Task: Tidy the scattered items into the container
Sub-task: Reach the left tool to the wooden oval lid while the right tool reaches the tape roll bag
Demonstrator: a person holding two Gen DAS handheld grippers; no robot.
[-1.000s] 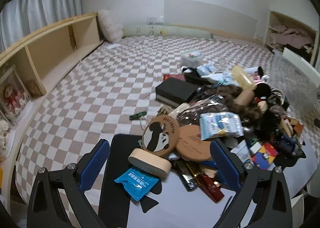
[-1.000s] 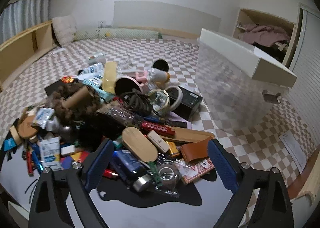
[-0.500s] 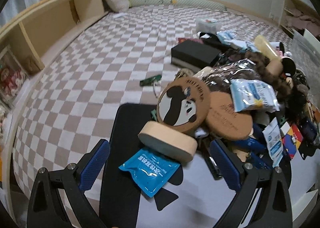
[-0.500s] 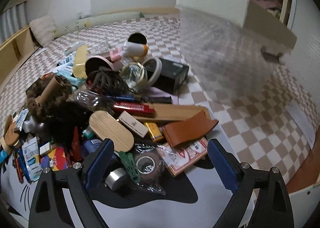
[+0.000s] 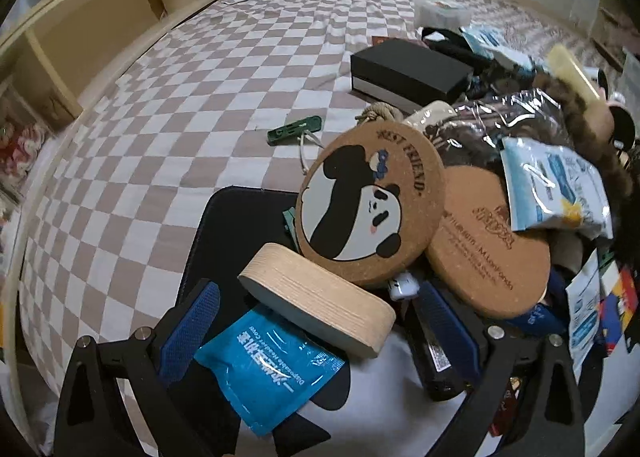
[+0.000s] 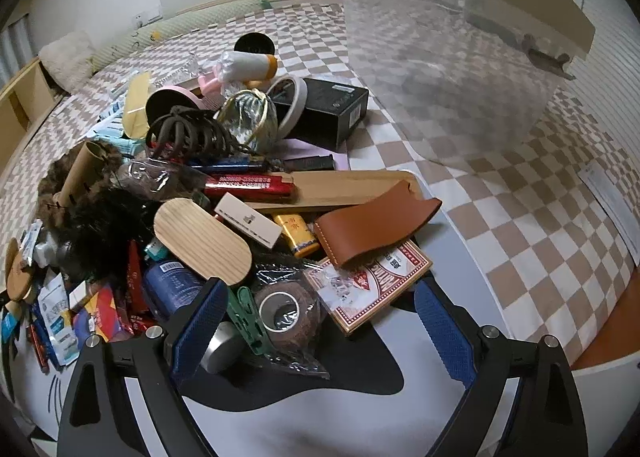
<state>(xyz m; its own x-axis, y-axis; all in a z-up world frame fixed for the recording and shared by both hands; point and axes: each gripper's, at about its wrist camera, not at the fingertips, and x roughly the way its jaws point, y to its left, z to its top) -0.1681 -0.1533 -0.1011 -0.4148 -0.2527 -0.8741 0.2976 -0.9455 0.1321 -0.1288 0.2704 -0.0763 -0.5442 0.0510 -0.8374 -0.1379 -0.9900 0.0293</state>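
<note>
A: How is the left gripper [image 5: 316,321] set?

B: Low over the near edge of the pile, aimed forward and a little down. Its blue pads [image 5: 190,327] stand wide apart and grip nothing. Between them lies the wooden oval block [image 5: 320,309], with the blue sachet [image 5: 268,365] under its near side; I cannot tell whether either pad touches them.

A: And ahead of those fingers?

B: The panda cork coaster [image 5: 370,197] leans on the block's far edge, overlapping a plain cork coaster [image 5: 488,245] towards the right finger. Further ahead sit a black box [image 5: 408,73] and a green clip [image 5: 294,129] on the checkered sheet [image 5: 160,129].

A: The right gripper [image 6: 320,321]?

B: Also low and tilted down at the heap, fingers spread wide, empty. Between them: a roll of brown tape [image 6: 286,311] in clear wrap and a green peg [image 6: 248,317]; a silver cap [image 6: 218,345] is right beside the left finger. A red card box [image 6: 376,281] lies just beyond the gap, a tan leather case [image 6: 376,225] on top of it, and a wooden oval lid [image 6: 202,241] ahead of the left finger.

A: Where is the container?

B: The clear container [image 6: 452,69] stands well ahead and to the right of the right finger, apart from the heap.
</note>
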